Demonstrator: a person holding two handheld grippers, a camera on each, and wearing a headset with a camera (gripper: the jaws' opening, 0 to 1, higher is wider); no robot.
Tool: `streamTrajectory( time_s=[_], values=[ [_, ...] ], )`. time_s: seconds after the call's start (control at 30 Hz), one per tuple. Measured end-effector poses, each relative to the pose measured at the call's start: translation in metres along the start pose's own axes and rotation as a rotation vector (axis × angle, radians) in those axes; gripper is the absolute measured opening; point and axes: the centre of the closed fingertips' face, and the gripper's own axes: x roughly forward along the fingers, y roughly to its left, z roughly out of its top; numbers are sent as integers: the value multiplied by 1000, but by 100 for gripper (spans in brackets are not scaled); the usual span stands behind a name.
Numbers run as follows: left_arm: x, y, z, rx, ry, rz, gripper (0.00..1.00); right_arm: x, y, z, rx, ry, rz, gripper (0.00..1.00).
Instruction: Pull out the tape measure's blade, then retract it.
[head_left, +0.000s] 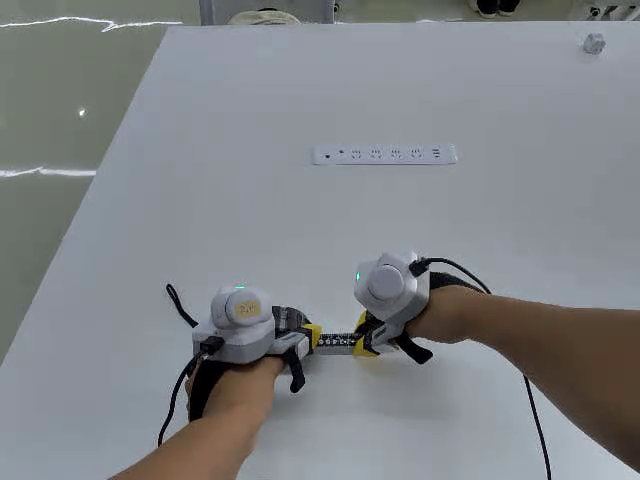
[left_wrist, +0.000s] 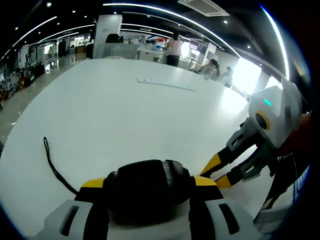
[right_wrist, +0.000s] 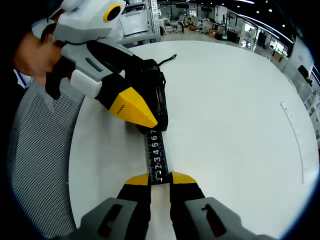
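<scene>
Smooth white table (head_left: 300, 100), rounded black tape measure (left_wrist: 150, 187), flat numbered blade (right_wrist: 156, 155)

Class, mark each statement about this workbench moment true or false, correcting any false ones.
1. The left gripper is shut on the tape measure case. True.
2. The blade is fully retracted. False: a short stretch is out, its end clamped by the right gripper.
3. The power strip lies between the grippers. False: it lies farther across the table, apart from them.
4. A black strap lies on the table. True.
</scene>
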Motion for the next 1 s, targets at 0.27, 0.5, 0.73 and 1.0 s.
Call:
streamTrajectory(
  time_s=[0.27, 0.5, 0.73, 1.0],
  values=[
    [0, 0, 0, 4, 0, 0, 61, 2, 0, 2, 9, 5, -3, 13],
    [0, -1, 0, 7, -2, 0, 61, 3, 1, 6, 16, 1, -3, 13],
    [0, 0, 0, 2, -2, -1, 61, 4, 1, 10, 23, -13, 3, 13],
    [0, -1, 0, 1, 1, -5, 61, 10, 2, 15, 29, -22, 2, 13]
  ],
)
